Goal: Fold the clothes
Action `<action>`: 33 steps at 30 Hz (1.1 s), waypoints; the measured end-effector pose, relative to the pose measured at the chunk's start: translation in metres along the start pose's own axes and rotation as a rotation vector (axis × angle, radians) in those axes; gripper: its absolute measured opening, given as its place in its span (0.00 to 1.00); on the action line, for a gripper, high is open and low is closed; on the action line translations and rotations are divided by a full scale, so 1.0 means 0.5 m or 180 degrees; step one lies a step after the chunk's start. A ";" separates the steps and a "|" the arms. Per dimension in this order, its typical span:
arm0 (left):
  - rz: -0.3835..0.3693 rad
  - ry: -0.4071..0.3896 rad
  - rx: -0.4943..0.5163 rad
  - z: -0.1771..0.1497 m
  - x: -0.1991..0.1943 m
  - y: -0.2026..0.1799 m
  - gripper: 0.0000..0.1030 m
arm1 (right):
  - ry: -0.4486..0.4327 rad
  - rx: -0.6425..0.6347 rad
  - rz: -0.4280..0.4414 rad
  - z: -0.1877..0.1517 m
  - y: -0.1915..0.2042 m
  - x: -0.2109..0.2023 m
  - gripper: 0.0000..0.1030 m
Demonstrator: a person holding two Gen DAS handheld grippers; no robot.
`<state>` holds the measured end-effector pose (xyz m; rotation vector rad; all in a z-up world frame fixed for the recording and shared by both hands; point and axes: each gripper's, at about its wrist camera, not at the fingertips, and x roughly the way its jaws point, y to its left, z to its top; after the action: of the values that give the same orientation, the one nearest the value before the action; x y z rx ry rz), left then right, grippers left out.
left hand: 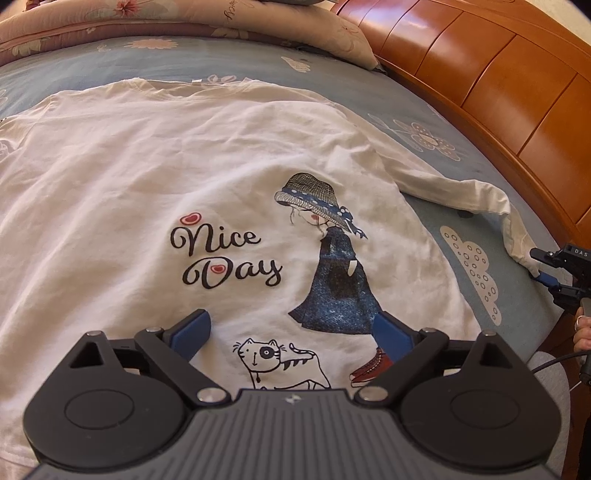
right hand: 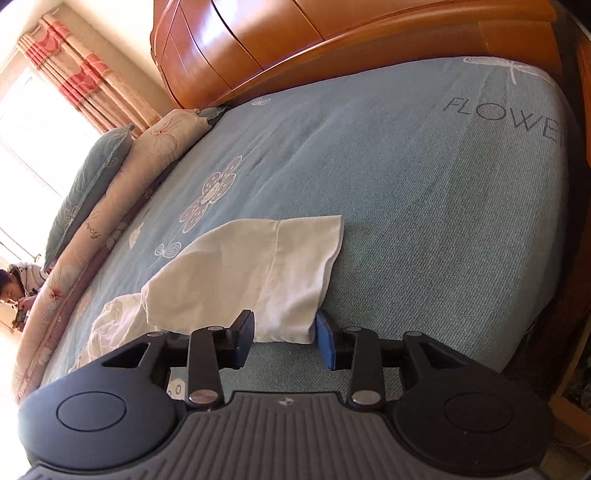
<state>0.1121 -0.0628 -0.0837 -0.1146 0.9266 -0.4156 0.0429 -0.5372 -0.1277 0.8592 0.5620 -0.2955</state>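
I see no container in either view; the white shirt (left hand: pixel 155 177) lies spread flat, print side up, straight on the blue bedsheet (right hand: pixel 424 192). My left gripper (left hand: pixel 293 332) hangs over the shirt's lower part with its jaws spread wide and nothing between them, the blue pads over the printed girl and cat. In the right wrist view the right gripper (right hand: pixel 284 338) has its jaws partly apart, astride the near edge of the sleeve cuff (right hand: pixel 280 266); the cloth sits between the pads, but I cannot tell whether they press on it. The shirt's hem is hidden under the left gripper's body, and its far shoulder runs off at nine o'clock. The cotton looks thin and softly creased, the long sleeve bending towards three o'clock. The sheet is coarse weave with pale flower and cloud shapes. A glossy, curved wooden headboard (left hand: pixel 491 85) runs from twelve to three o'clock, floral pillows (left hand: pixel 184 18) at twelve.
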 end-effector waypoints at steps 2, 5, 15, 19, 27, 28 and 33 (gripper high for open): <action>-0.0006 -0.0003 -0.0010 0.001 0.000 0.003 0.92 | -0.0031 0.0061 0.0038 0.007 -0.001 0.011 0.41; -0.0018 -0.0003 -0.0001 0.001 0.001 0.004 0.92 | -0.0079 0.0023 0.0033 0.010 0.003 0.019 0.39; -0.0061 0.0048 -0.0132 0.013 -0.004 0.010 0.93 | -0.0307 -0.0383 -0.0164 0.028 0.001 -0.033 0.07; -0.0070 0.0071 -0.0192 0.016 -0.003 0.013 0.93 | -0.0341 -0.0539 -0.0377 0.066 -0.002 -0.061 0.07; 0.0014 0.0019 -0.0181 0.033 -0.015 0.018 0.93 | -0.0333 -0.0863 -0.0962 0.091 0.014 -0.088 0.25; 0.0019 0.0003 -0.0168 0.037 -0.018 0.017 0.93 | -0.0365 -0.0946 -0.0915 0.095 0.030 -0.087 0.25; 0.0000 -0.0062 -0.0073 0.055 -0.031 0.010 0.93 | -0.0205 -0.1642 -0.0327 0.120 0.169 -0.015 0.34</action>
<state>0.1271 -0.0544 -0.0566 -0.1393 0.9123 -0.4032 0.0964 -0.5311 -0.0392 0.3223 0.5881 -0.2542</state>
